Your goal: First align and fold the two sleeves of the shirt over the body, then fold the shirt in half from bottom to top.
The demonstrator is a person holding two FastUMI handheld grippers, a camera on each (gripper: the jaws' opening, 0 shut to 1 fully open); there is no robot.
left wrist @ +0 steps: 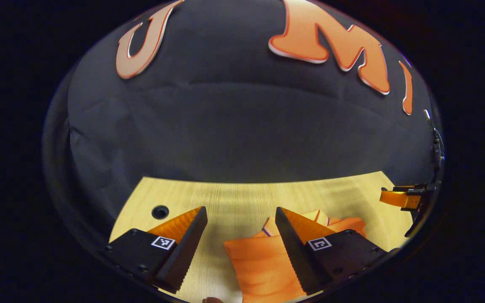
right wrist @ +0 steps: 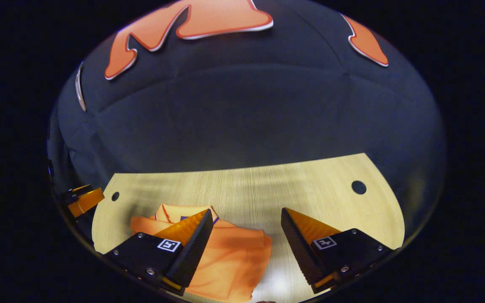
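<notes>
In the left gripper view, the left gripper [left wrist: 241,229] hangs over a wooden table [left wrist: 242,198] with its two fingers spread wide and nothing between them. The orange shirt [left wrist: 259,265] lies flat on the table, low in the view and a bit to the right, partly under the right-hand finger. It looks like a neat, small bundle with straight edges. The collar end sits at the far side of it. Far off at the right edge you can see the right gripper [left wrist: 402,198], and I cannot tell from here how wide it is. There is a small round hole [left wrist: 160,211] in the table on the left. In the right gripper view, the right gripper [right wrist: 246,229] is also spread wide and holds nothing. Here the shirt [right wrist: 234,261] lies low and to the left, partly under the left-hand finger, with its collar at the far end. No sleeve sticks out at either side, so I think the sleeves are already folded in. The shirt also looks short and thick, so the fold from bottom to top may be done too, but I cannot be sure. The left gripper [right wrist: 83,200] peeks in at the far left edge. It seems little is left to do.
</notes>
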